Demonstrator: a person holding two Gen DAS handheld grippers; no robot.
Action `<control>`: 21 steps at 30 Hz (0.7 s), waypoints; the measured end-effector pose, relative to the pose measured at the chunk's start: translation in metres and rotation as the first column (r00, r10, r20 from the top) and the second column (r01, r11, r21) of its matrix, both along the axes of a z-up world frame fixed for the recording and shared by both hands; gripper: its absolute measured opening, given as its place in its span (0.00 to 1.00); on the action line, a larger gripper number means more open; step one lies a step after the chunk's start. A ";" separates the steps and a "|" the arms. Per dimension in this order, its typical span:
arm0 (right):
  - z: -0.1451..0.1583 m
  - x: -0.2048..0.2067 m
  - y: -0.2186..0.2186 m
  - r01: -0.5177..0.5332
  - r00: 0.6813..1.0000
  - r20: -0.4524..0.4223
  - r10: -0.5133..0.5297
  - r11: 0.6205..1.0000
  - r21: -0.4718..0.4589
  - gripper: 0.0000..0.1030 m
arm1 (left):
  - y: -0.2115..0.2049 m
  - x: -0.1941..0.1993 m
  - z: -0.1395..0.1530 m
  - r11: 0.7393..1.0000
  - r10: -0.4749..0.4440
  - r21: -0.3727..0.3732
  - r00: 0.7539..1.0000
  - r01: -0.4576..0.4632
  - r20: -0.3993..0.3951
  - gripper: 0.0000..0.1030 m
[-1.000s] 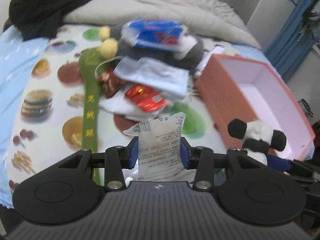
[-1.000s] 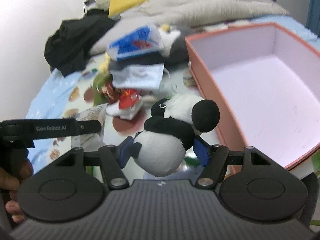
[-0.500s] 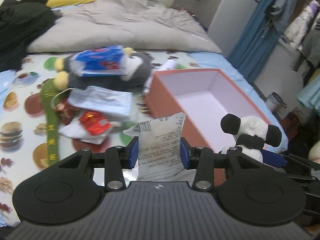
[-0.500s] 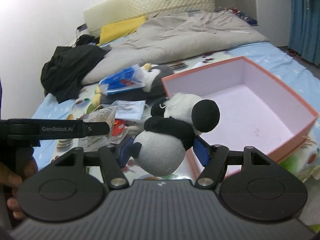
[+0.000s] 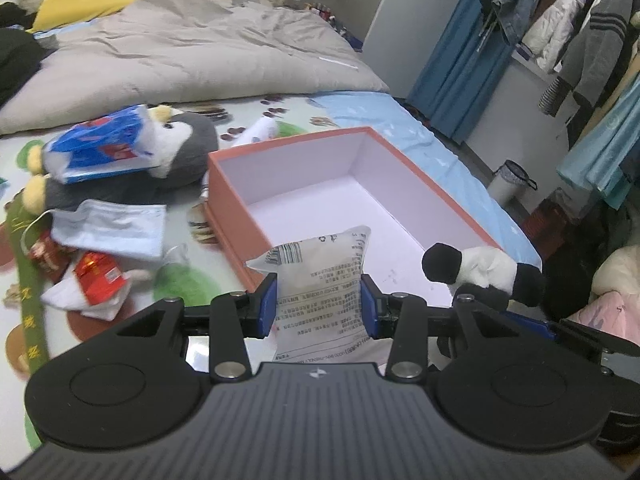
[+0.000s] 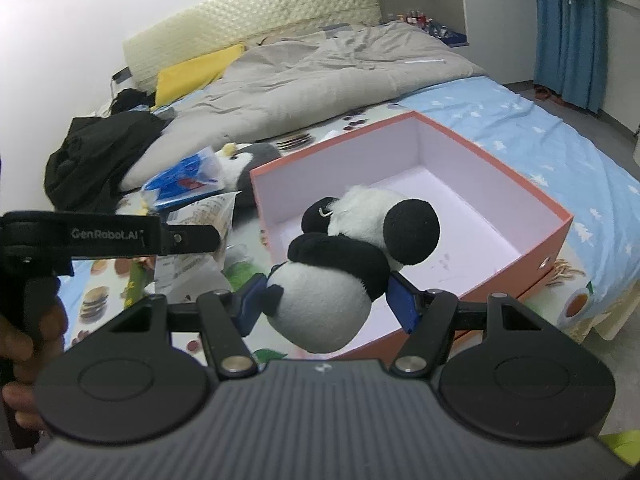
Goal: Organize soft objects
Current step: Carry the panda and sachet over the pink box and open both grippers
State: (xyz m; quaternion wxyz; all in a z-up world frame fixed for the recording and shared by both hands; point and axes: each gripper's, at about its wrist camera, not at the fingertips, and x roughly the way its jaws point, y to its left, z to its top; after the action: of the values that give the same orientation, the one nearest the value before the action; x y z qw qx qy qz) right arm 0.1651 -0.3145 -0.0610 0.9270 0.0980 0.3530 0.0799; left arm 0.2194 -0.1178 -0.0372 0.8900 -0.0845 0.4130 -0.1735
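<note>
My left gripper [image 5: 319, 307] is shut on a white printed packet [image 5: 320, 280], held above the near left wall of the orange box [image 5: 228, 204]. My right gripper [image 6: 326, 303] is shut on a plush panda [image 6: 340, 268], which hangs in front of the same orange box [image 6: 556, 236], whose pale inside is bare. The panda [image 5: 484, 272] also shows at the right in the left wrist view. On the fruit-print sheet left of the box lie a plush penguin [image 5: 184, 148], a blue packet [image 5: 100, 148], a face mask [image 5: 108, 224] and red wrappers [image 5: 96, 276].
A grey duvet [image 5: 180, 52] covers the far half of the bed, with a yellow pillow [image 6: 192, 74] and black clothes [image 6: 96, 156] at the back left. A small bin [image 5: 510, 180] and hanging clothes [image 5: 580, 28] stand right of the bed. A hand [image 6: 24, 344] grips the left tool.
Both grippers have swung from the pile toward the orange box and risen, still holding the packet and the panda. The box now fills the middle of both views.
</note>
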 end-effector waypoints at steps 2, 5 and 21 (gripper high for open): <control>-0.003 0.008 -0.008 0.007 1.000 -0.006 -0.007 1.000 0.000 0.66 | -0.009 0.012 -0.004 1.000 -0.006 0.001 1.000 0.006 -0.013 0.46; -0.008 0.023 -0.018 0.013 1.000 -0.022 -0.013 1.000 0.004 0.66 | -0.022 0.033 -0.012 1.000 -0.015 0.007 0.999 0.016 -0.032 0.46; -0.061 0.126 -0.060 0.022 0.989 -0.143 -0.020 1.000 0.008 0.67 | -0.079 0.148 -0.069 0.996 -0.067 0.049 0.988 0.075 -0.136 0.46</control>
State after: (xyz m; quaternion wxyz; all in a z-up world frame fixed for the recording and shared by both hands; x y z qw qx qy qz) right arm 0.2914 -0.3740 -0.1216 0.8996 0.1119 0.4172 0.0646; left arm 0.3671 -0.1972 -0.1064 0.8556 -0.0569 0.4791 -0.1877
